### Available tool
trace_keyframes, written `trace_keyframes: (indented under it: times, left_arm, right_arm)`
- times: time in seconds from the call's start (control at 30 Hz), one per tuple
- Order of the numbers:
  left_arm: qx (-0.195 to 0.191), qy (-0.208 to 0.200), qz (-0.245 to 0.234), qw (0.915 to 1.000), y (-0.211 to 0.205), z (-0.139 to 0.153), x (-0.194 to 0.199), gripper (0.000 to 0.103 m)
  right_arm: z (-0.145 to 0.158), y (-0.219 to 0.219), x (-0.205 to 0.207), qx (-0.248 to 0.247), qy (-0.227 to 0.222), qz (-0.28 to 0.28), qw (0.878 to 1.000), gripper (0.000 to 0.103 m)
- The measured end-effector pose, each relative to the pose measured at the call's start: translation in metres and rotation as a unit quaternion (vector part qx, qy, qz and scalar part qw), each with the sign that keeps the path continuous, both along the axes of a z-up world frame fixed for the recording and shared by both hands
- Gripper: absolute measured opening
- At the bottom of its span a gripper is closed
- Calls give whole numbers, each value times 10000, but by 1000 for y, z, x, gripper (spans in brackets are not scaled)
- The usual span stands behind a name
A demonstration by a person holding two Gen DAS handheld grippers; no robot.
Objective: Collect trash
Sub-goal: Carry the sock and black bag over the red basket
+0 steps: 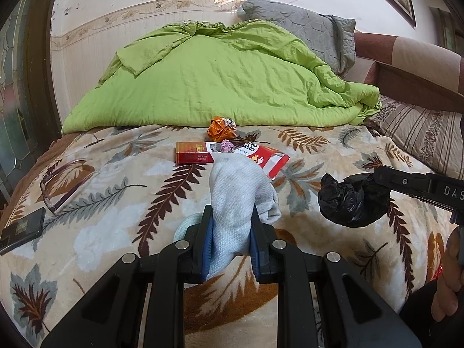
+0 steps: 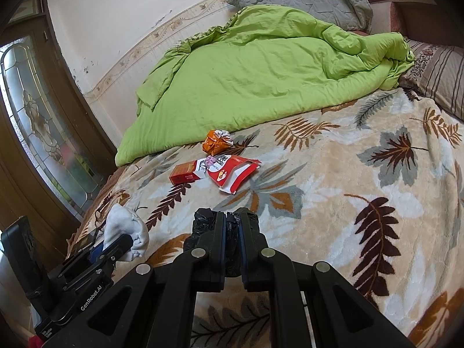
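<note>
My left gripper is shut on a pale blue sock, held above the leaf-patterned blanket; it also shows in the right wrist view. My right gripper is shut on a crumpled black plastic bag, seen in the left wrist view to the right of the sock. Ahead on the bed lie a red cigarette pack, a red and white torn packet, a small purple wrapper and an orange crumpled wrapper.
A green duvet is heaped at the back, with a grey pillow and a striped pillow. Glasses and a dark phone lie at the left edge. A glass-panelled door stands to the left.
</note>
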State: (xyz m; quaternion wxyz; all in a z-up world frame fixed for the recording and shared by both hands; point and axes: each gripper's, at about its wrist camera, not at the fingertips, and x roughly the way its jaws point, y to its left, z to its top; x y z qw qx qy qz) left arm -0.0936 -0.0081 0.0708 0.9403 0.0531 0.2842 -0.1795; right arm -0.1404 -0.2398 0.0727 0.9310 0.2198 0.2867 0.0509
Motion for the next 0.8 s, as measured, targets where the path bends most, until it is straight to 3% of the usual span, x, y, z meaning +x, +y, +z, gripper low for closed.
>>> trace_keyframes:
  times: [0.27,0.5,0.8]
  left_arm:
    - [-145,66,-304,9994,-3,5,-14,21]
    - [-255,46,-794,9965,-28,15,-42,21]
    - [-520,223,-2008,9780,-101,38,-96,21]
  right_arm:
    - [12,-8,-22,76,-153,-78,9998,9]
    - [29,-40,-93,104,-261,-340,9990,9]
    - [54,-120,-200,-228,-278,-1399,9895,9]
